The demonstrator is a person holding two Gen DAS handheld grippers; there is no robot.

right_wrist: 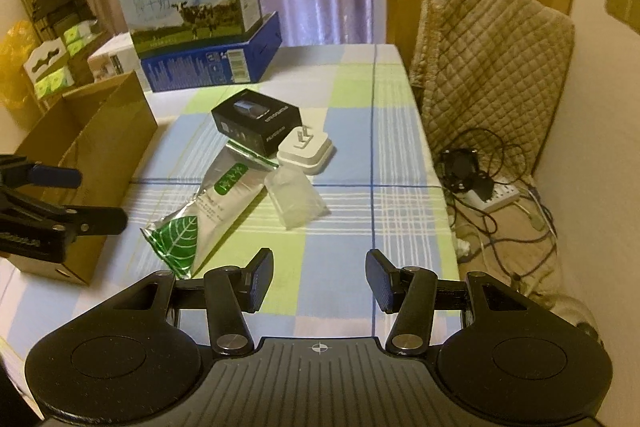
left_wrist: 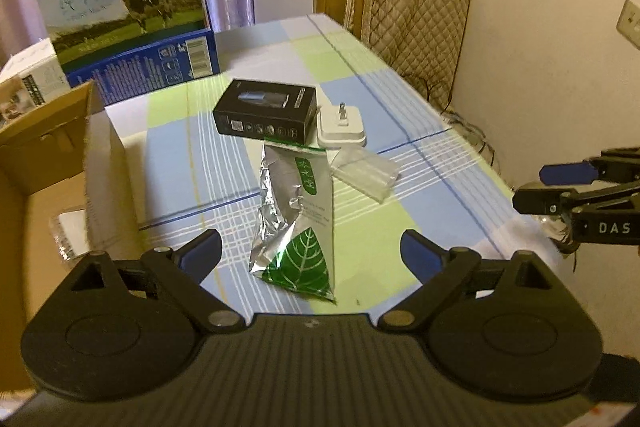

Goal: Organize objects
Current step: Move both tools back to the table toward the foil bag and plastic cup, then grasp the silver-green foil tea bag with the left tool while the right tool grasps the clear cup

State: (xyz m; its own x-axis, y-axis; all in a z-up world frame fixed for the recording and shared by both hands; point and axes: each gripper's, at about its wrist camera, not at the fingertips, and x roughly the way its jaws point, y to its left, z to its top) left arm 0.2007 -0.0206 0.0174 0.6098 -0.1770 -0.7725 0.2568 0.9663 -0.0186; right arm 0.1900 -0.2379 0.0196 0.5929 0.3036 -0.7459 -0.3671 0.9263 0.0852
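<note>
Crinkled foil pouch [left_wrist: 294,215] lies flat between left tool [left_wrist: 311,251], spread apart; right tool [right_wrist: 319,279] likewise.

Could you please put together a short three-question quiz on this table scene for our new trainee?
1. True or false: the left gripper is shut on the foil pouch.
2. What touches the black box on its right side? A) a white plug adapter B) a cup C) a spoon
3. Fill in: the open cardboard box stands at the table's ____ edge in the right wrist view.

Key: 1 false, both grippers are open; 2 A; 3 left.
</note>
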